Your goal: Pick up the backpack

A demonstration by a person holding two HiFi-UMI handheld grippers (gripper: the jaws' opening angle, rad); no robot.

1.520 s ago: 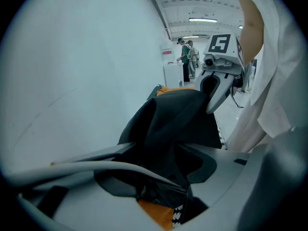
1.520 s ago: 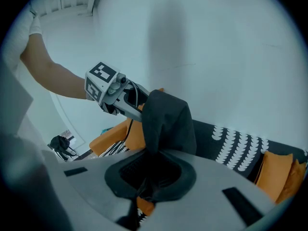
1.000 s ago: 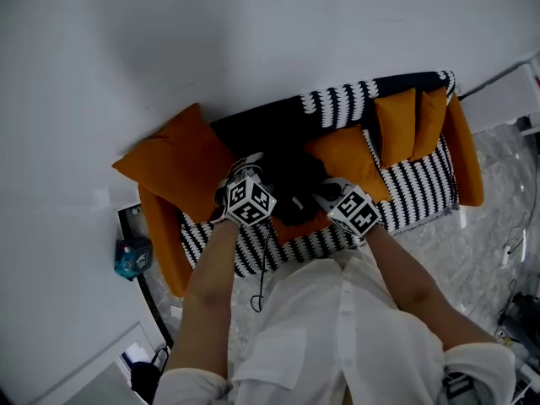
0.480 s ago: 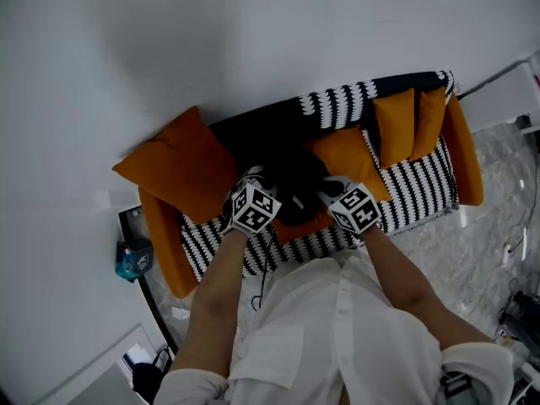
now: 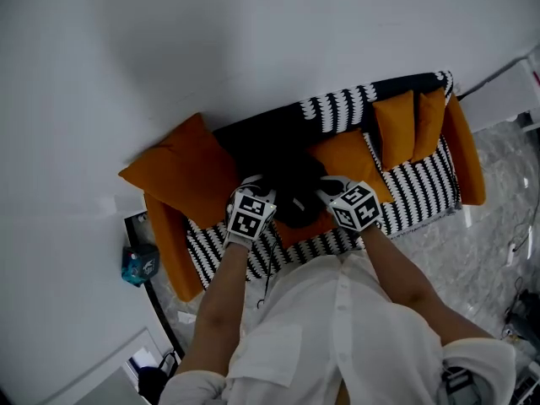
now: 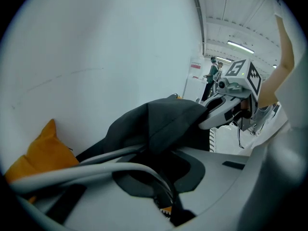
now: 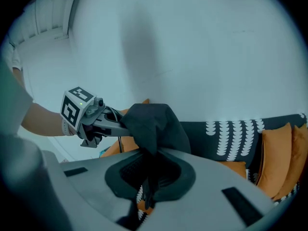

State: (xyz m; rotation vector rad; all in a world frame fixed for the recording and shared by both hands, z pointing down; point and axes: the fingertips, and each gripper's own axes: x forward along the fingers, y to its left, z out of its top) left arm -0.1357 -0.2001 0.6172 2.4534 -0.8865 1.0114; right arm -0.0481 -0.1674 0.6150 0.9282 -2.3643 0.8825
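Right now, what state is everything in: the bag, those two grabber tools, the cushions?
Backpack: on the sofa, its dark fabric pinched from both sides.
Left gripper: shut on the fabric; its jaws have just been closing.
Right gripper: shut on the fabric.
Large orange cushion: leaning at the sofa's left end.
Small orange cushions: upright against the backrest.

White wall (image 5: 253, 40) up top, black-and-white patterned sofa (image 5: 422, 188) against it, orange cushions (image 5: 179, 175), grey marbled floor (image 5: 481, 251), ceiling strip lights (image 6: 243, 46).

Backpack (image 5: 291, 184) on sofa (image 5: 422, 184), big cushion (image 5: 181, 171) to L
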